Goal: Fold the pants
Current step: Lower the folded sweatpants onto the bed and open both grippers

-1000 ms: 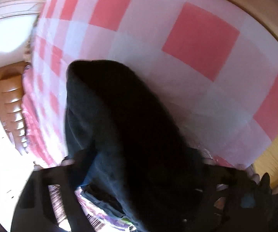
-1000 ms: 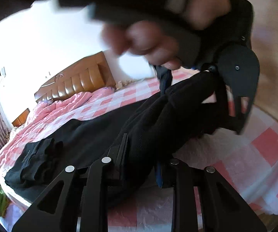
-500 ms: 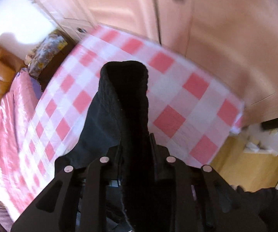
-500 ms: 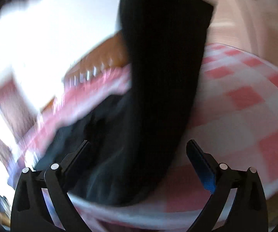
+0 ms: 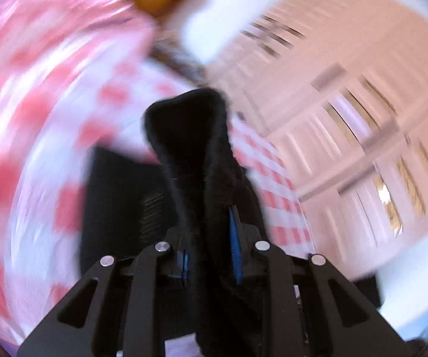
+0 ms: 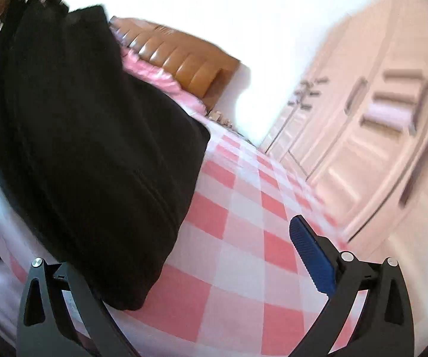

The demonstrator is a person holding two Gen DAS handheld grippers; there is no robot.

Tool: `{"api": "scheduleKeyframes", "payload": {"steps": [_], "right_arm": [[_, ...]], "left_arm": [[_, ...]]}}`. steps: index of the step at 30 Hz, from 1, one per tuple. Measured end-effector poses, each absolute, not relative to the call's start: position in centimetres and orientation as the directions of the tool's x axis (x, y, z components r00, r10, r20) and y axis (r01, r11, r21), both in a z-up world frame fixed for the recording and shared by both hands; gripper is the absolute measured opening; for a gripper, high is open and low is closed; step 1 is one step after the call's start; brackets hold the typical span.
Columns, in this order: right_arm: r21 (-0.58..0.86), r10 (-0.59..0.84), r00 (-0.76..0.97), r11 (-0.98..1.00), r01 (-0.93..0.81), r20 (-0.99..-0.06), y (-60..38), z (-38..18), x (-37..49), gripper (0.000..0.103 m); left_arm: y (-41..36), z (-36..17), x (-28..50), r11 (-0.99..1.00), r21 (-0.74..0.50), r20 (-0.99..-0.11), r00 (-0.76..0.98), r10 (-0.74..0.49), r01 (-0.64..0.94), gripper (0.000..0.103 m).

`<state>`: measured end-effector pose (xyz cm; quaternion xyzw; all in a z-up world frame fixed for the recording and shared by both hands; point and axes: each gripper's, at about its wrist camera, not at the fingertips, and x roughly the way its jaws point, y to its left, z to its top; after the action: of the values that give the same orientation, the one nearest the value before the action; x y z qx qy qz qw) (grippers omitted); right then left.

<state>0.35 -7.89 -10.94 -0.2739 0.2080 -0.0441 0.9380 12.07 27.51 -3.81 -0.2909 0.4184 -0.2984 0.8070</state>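
Observation:
The black pants (image 5: 187, 136) stick up as a thick fold between the fingers of my left gripper (image 5: 209, 238), which is shut on them; more black cloth hangs below on the left. This view is blurred by motion. In the right wrist view the pants (image 6: 89, 148) hang as a wide dark mass from the upper left down onto the checked bed cover (image 6: 243, 214). My right gripper (image 6: 181, 253) is spread wide, its jaws still opening. The cloth's lower edge lies by its left finger (image 6: 65, 282), and the blue pad (image 6: 309, 261) touches nothing.
A pink and white checked cover spreads over the bed. An orange-brown padded headboard (image 6: 184, 62) and a pink quilt (image 6: 160, 80) are at the far end. Pale wardrobe doors (image 6: 377, 125) line the right side, close to the bed's edge.
The right gripper has let go of the pants, opened wide and rolled. The left gripper has closed on a fold of the pants and swung round toward the wardrobe.

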Motion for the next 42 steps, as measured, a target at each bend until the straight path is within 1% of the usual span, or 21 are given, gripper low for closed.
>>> {"api": "scheduleKeyframes", "payload": {"steps": [1,2,5,12,14,17,19,20,21,22,23,25,26,28,30,32,34,36,37,40,42], "right_arm": [[-0.554,-0.202,0.914,0.832,-0.028,-0.351,-7.6,-11.3,0.2,0.098],[-0.566,-0.209,0.916,0.824,-0.023,-0.342,-7.7,-11.4,0.0,0.098],[-0.586,-0.217,0.915,0.81,-0.025,-0.339,-7.7,-11.3,0.5,0.098],[-0.611,-0.218,0.926,0.792,-0.016,-0.307,-6.4,-10.5,0.3,0.098],[-0.621,-0.203,0.932,0.784,-0.03,-0.302,-6.0,-10.5,0.1,0.098],[-0.645,-0.176,0.935,0.761,-0.069,-0.308,-5.8,-10.9,0.1,0.098],[-0.639,-0.132,0.93,0.758,-0.129,-0.344,-6.0,-10.9,0.0,0.098],[-0.637,-0.098,0.926,0.752,-0.17,-0.364,-6.2,-10.7,-0.3,0.098],[-0.621,-0.049,0.918,0.75,-0.227,-0.394,-6.4,-10.5,-0.7,0.098],[-0.591,0.017,0.9,0.748,-0.301,-0.436,-6.8,-10.0,-1.1,0.098],[-0.544,0.102,0.875,0.748,-0.381,-0.473,-7.6,-9.3,-1.7,0.098],[-0.431,0.23,0.822,0.76,-0.486,-0.52,-9.1,-7.7,-2.4,0.098],[-0.327,0.317,0.782,0.777,-0.539,-0.536,-10.4,-6.5,-2.5,0.098],[-0.118,0.453,0.735,0.807,-0.578,-0.504,-13.0,-4.2,-1.8,0.098],[-0.006,0.483,0.743,0.837,-0.547,-0.463,-14.8,-2.7,0.0,0.098],[0.027,0.43,0.785,0.883,-0.469,-0.446,-16.0,-1.6,2.8,0.098],[0.023,0.339,0.809,0.927,-0.375,-0.48,-16.4,-1.3,6.7,0.098],[0.014,0.268,0.801,0.951,-0.309,-0.535,-16.4,-1.5,10.1,0.098],[0.02,0.267,0.783,0.951,-0.31,-0.561,-16.0,-1.5,12.0,0.098],[0.018,0.297,0.753,0.935,-0.354,-0.587,-14.2,-2.1,14.8,0.098],[-0.029,0.277,0.714,0.923,-0.385,-0.642,-12.1,-3.0,17.3,0.098]], "left_arm": [[28.5,-6.1,12.1,0.627,-0.753,-0.487,0.471,-0.736,0.202,0.02],[29.6,-8.1,11.9,0.577,-0.795,-0.441,0.474,-0.762,0.189,0.02],[30.4,-9.4,11.2,0.512,-0.832,-0.356,0.503,-0.787,0.212,0.02],[29.5,-5.7,10.4,0.578,-0.759,-0.374,0.526,-0.764,0.3,0.02],[30.1,-6.3,10.1,0.595,-0.752,-0.391,0.533,-0.751,0.286,0.02],[31.1,-9.2,10.3,0.592,-0.772,-0.409,0.531,-0.742,0.233,0.022],[32.0,-10.3,10.4,0.553,-0.802,-0.365,0.549,-0.752,0.224,0.034],[32.4,-10.2,10.3,0.548,-0.807,-0.355,0.56,-0.748,0.221,0.043],[33.0,-9.9,10.1,0.549,-0.808,-0.345,0.584,-0.735,0.214,0.06],[33.6,-9.4,9.6,0.557,-0.806,-0.338,0.615,-0.712,0.203,0.088],[34.4,-8.4,8.8,0.613,-0.775,-0.368,0.679,-0.635,0.152,0.095],[34.6,-5.9,7.1,0.723,-0.681,-0.417,0.753,-0.51,0.112,0.095],[33.9,-4.1,6.0,0.767,-0.625,-0.416,0.77,-0.485,0.145,0.095],[31.5,-1.4,4.5,0.809,-0.544,-0.412,0.768,-0.49,0.224,0.096],[26.7,0.7,3.4,0.845,-0.415,-0.448,0.733,-0.512,0.336,0.096],[22.1,1.1,3.4,0.858,-0.293,-0.505,0.694,-0.513,0.421,0.096],[18.6,0.5,3.8,0.854,-0.206,-0.56,0.658,-0.503,0.478,0.096],[16.4,-0.6,4.4,0.847,-0.167,-0.604,0.626,-0.493,0.505,0.096],[15.8,-1.4,4.6,0.841,-0.158,-0.625,0.608,-0.491,0.517,0.096],[14.9,-3.2,4.6,0.833,-0.127,-0.67,0.573,-0.472,0.538,0.096],[15.5,-4.7,4.4,0.838,-0.121,-0.703,0.55,-0.45,0.531,0.094]]}}
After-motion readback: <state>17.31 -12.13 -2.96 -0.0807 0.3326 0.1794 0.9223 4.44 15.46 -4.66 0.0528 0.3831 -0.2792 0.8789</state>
